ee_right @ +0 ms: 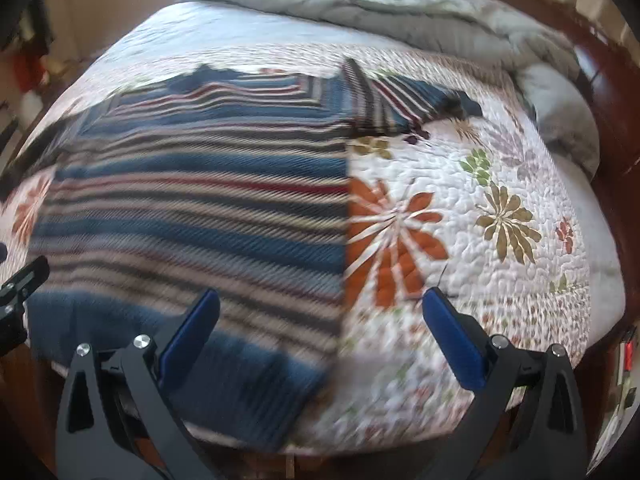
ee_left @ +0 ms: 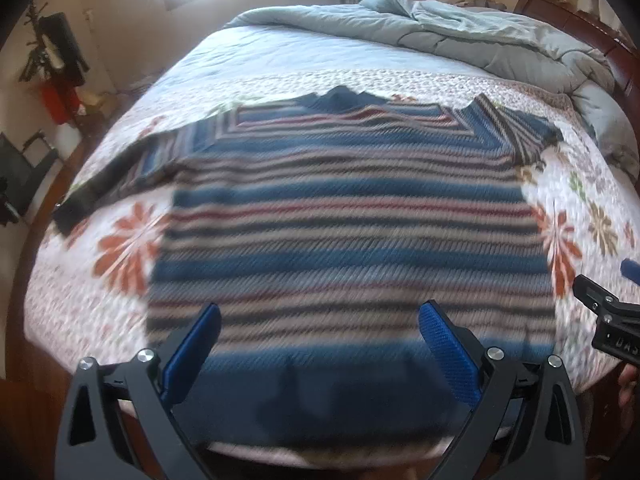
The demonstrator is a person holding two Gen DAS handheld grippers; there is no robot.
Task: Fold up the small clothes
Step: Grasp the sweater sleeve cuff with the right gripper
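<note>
Hovering over the near edge of the bed, I have both tongs spread wide and holding nothing. My left tongs [ee_left: 320,336] hang above the dark blue hem of the striped knit sweater [ee_left: 344,216], blue, white, red and black, which lies flat and face-up on the white quilted bedspread with orange and olive flowers [ee_right: 460,208]. Its body is spread square, the collar points away from me, and both sleeves reach out to the sides near the far end. My right tongs [ee_right: 320,328] sit over the sweater's right-hand edge, one blue pad [ee_right: 192,336] above the knit and the other above bare quilt. A rumpled grey comforter [ee_left: 460,28] is heaped at the far side, well apart from the garment.

I judge the folding has not begun: the sweater is merely laid out. Both views are blurred by motion. Next I should lower each pair to a hem corner or side seam, pinching both layers of knit without snagging the quilt beneath, then carry that side across the body.
</note>
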